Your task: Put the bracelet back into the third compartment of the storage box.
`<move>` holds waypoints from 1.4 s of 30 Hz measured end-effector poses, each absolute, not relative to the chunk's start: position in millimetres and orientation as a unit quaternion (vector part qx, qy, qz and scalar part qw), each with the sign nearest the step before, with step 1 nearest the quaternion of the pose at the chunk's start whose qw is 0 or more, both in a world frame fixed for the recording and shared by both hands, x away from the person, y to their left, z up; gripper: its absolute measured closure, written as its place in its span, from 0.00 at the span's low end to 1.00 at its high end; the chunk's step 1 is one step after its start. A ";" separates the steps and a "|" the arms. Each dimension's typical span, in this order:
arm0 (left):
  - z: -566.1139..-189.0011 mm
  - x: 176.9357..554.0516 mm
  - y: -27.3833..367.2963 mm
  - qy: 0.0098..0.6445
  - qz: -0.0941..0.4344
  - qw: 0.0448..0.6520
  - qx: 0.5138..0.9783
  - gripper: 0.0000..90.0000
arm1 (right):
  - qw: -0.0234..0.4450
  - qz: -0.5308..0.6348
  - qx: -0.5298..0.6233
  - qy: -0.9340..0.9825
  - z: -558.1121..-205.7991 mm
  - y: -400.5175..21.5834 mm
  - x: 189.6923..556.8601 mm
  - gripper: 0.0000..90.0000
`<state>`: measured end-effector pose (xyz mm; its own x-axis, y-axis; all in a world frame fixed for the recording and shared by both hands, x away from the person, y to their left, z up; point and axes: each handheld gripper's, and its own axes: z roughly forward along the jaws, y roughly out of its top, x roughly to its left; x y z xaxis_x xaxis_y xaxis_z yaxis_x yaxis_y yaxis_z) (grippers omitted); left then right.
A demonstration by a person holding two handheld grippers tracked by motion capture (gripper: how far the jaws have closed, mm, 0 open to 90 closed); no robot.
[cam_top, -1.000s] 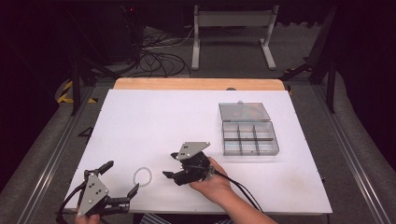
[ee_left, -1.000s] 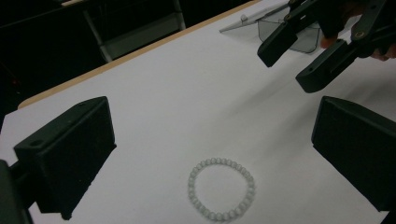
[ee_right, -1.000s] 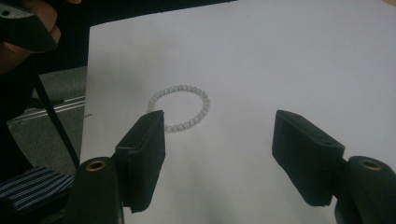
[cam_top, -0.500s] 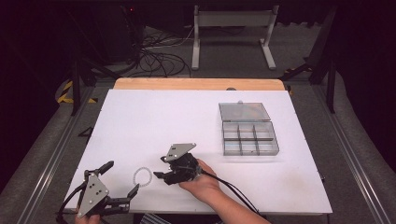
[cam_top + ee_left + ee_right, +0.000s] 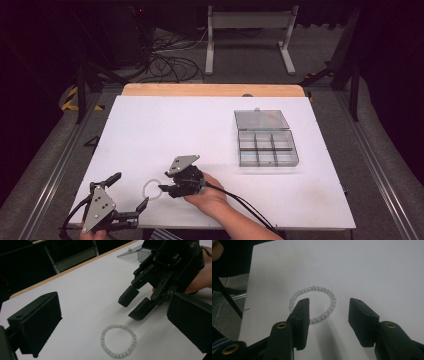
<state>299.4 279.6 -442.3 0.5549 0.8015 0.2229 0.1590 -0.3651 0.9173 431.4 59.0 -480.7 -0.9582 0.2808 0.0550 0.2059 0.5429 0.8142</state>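
A: From the high view, where does the bead bracelet (image 5: 153,190) lie?

B: Flat on the white table (image 5: 200,130), near the person's edge, between the two tools. The right gripper (image 5: 163,188) points at it from the right, held in the right hand (image 5: 207,196), its tips just beside the ring. The left gripper (image 5: 131,196) sits lower left, near the table's corner, jaws spread wide with nothing in them. Well apart, toward the far right, stands a clear compartment box (image 5: 266,145) with its lid open.

A: And the left gripper view?

B: The bracelet (image 5: 118,344) lies on the table between that gripper's own two black jaws, which stand far apart and touch nothing. Beyond it the right gripper (image 5: 136,304) hangs just above the surface, tips close to the ring's far side but not on it.

A: What does the right gripper view add?

B: The right gripper (image 5: 328,311) straddles part of the bracelet (image 5: 312,304): one jaw overlaps the ring's near-left arc, the other stands clear to the ring's right. The jaws have just been closing, yet a gap remains and the pads are not pressing on the beads.
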 end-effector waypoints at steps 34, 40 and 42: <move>-442.1 298.5 280.2 0.327 0.347 0.465 0.746 0.00 | 0.072 0.409 0.140 0.899 -496.0 89.9 430.3 0.96; -442.0 298.8 281.2 0.326 0.348 0.463 0.747 0.00 | 0.069 0.417 0.146 0.894 -494.5 89.0 429.7 0.96; -441.8 298.9 281.5 0.325 0.349 0.464 0.747 0.00 | 0.070 0.426 0.144 0.890 -491.1 87.9 429.6 0.96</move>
<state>298.9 281.5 -441.8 0.5451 0.8090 0.2199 0.1618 -0.3589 0.9192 429.6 87.9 -491.1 -0.9486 0.3166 -0.0007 0.1980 0.5951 0.7789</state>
